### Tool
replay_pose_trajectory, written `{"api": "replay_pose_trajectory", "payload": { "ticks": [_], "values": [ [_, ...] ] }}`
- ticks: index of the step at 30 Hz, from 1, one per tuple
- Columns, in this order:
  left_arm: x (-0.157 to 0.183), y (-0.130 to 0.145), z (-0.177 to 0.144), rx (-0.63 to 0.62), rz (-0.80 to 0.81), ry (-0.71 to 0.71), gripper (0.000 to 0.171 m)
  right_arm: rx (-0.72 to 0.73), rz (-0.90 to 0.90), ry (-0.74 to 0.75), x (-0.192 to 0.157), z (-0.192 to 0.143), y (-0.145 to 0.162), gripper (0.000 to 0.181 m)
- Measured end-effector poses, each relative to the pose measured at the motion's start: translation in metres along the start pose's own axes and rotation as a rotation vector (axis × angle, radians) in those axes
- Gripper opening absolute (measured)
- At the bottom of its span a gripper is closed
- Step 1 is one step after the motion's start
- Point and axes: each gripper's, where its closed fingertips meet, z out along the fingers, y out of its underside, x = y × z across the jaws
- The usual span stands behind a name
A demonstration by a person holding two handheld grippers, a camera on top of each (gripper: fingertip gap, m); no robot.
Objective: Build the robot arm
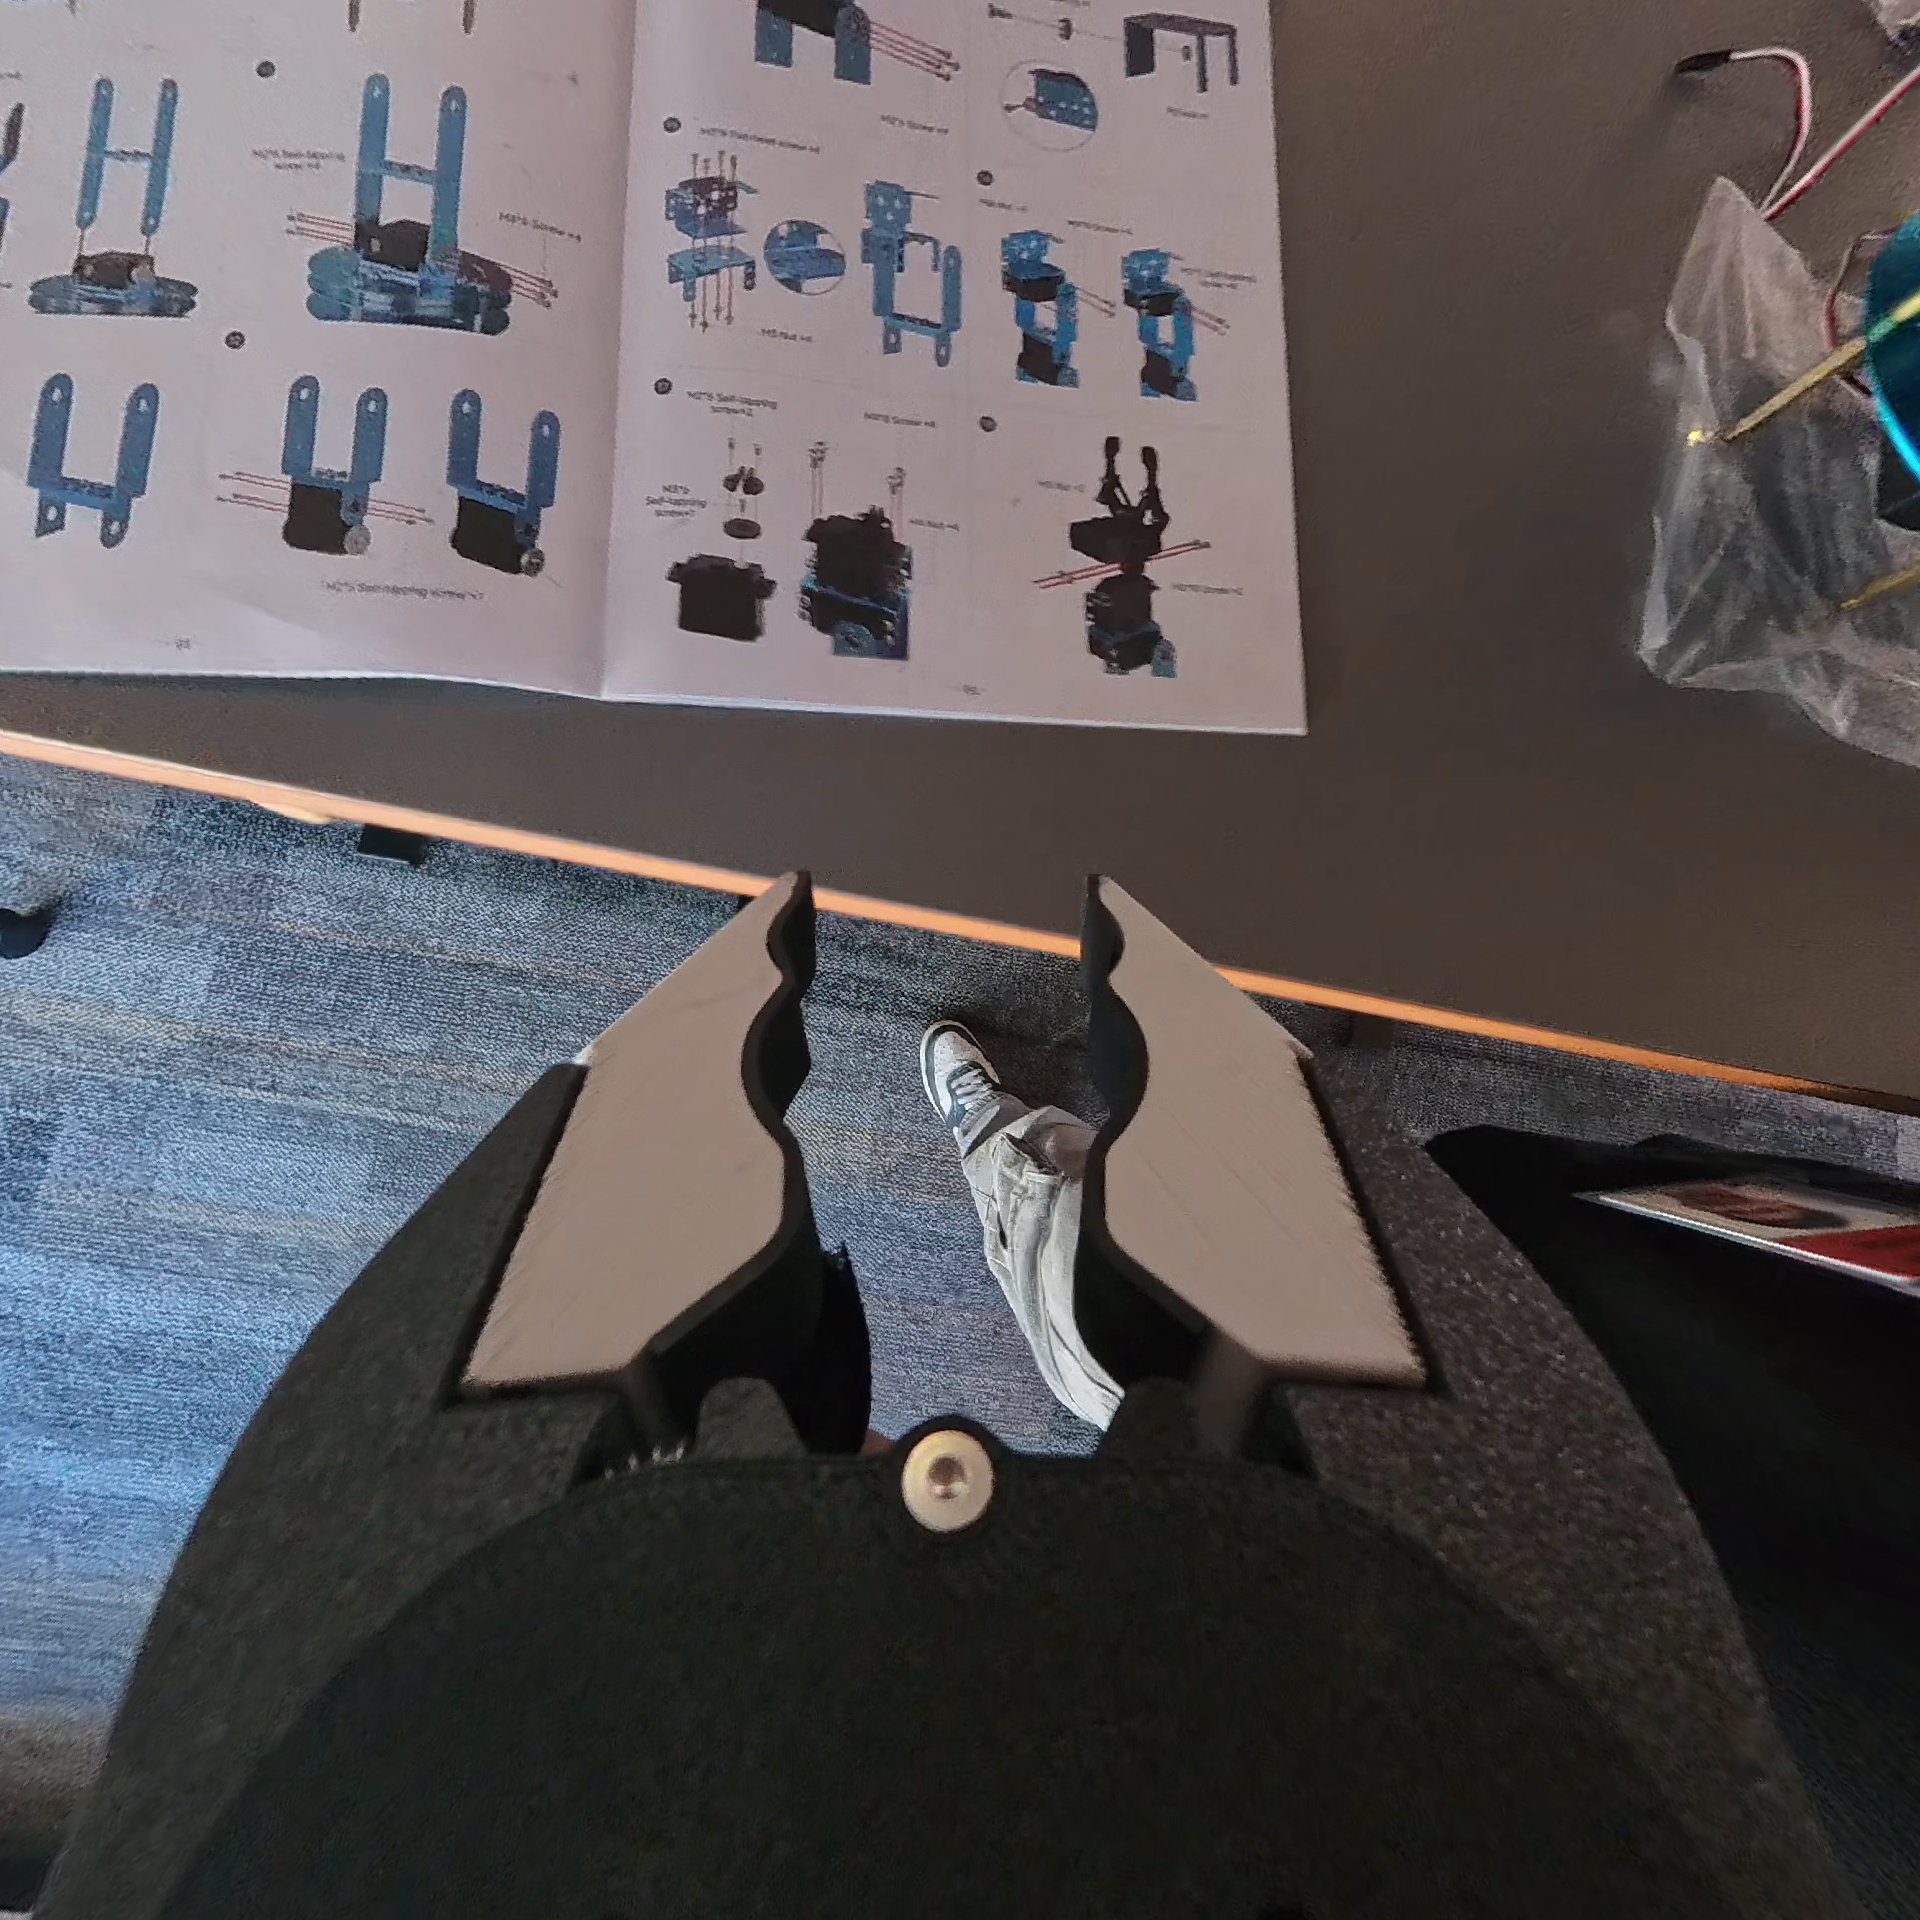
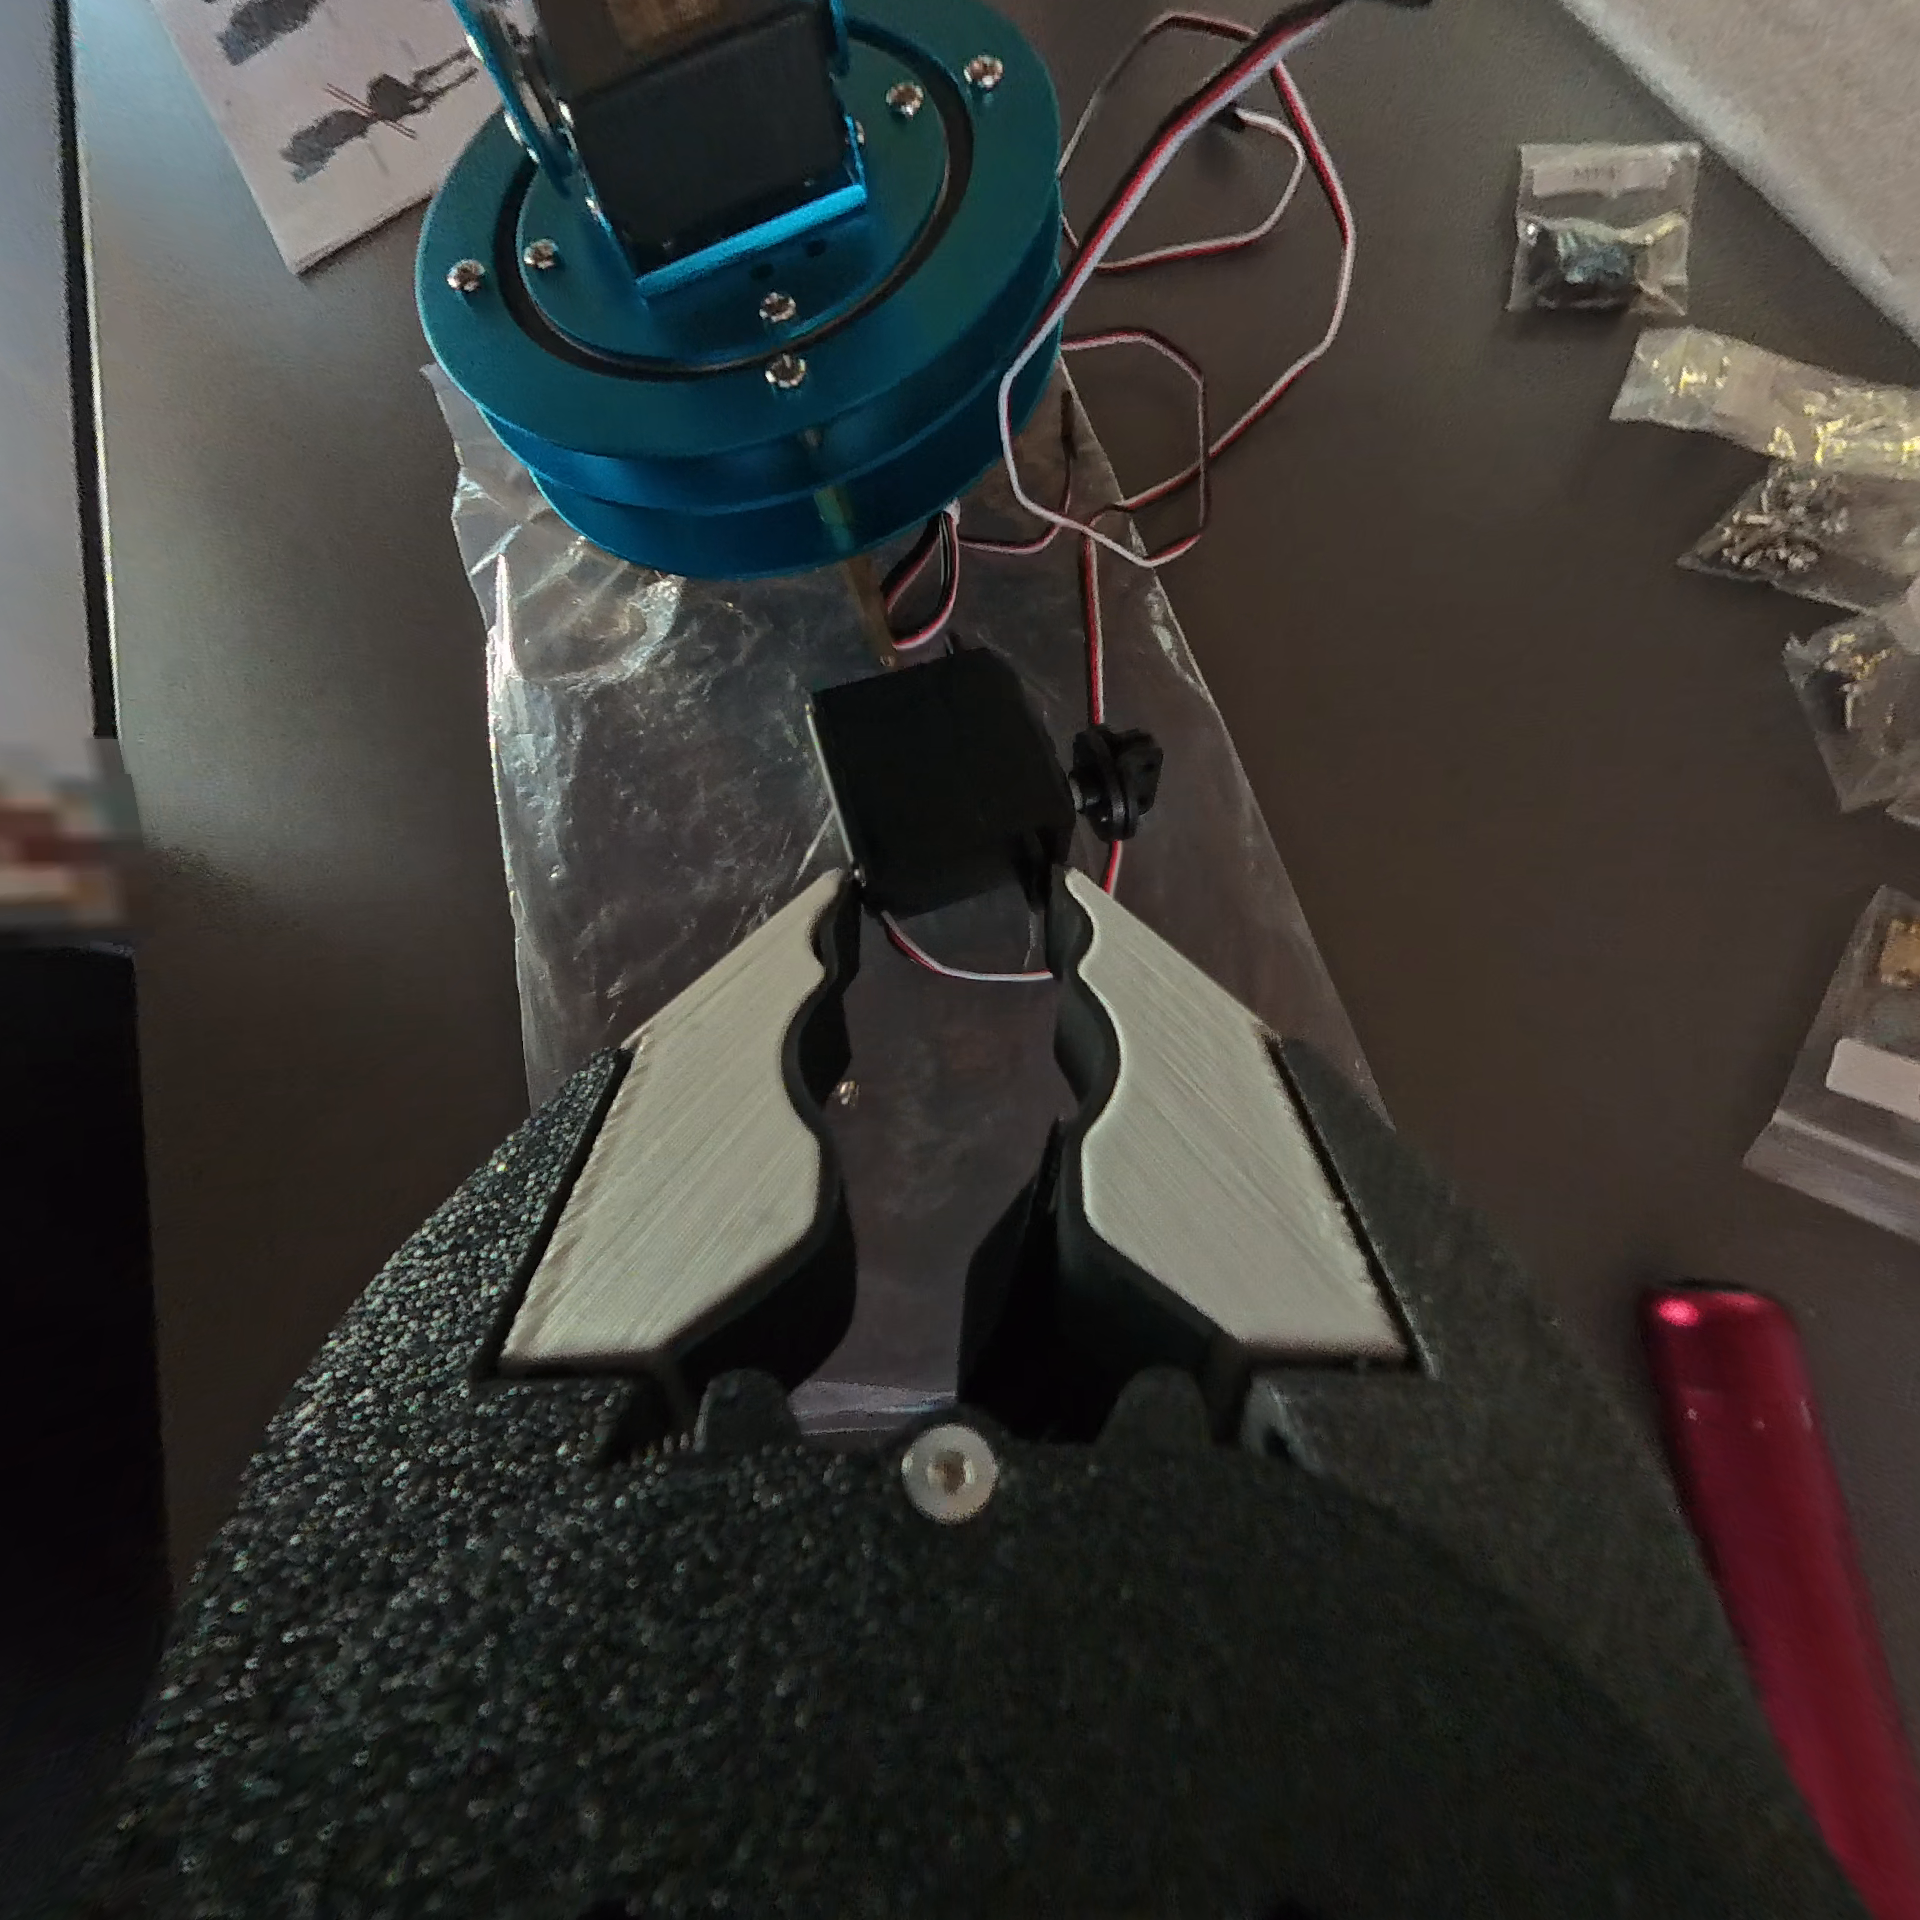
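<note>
Black boxy servo (image 2: pixel 940 779) pinched.

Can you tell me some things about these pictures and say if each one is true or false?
1. The right gripper pinches a black servo block. True.
2. The left gripper holds the open booklet. False: its jaws are open and hold nothing.
3. The blue round base sits partly on a clear plastic bag. True.
4. The red handle lies left of the right gripper. False: it lies to its right.
</note>
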Motion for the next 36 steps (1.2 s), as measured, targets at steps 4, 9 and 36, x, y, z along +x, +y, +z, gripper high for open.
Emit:
{"api": "replay_pose_trajectory", "payload": {
  "ticks": [4,9,36],
  "values": [
    [-0.023,-0.008,0.018,-0.014,0.005,0.028,0.051,-0.051,0.033,0.031,0.0,0.004,0.005,0.036],
    [-0.036,-0.024,0.032,-0.02,0.025,0.057,0.05,-0.076,0.041,0.058,-0.003,0.009,0.002,0.036],
    [-0.005,-0.035,0.015,-0.005,0.103,0.007,0.049,-0.005,0.016,0.041,-0.003,-0.006,0.017,0.036]
  ]
}}
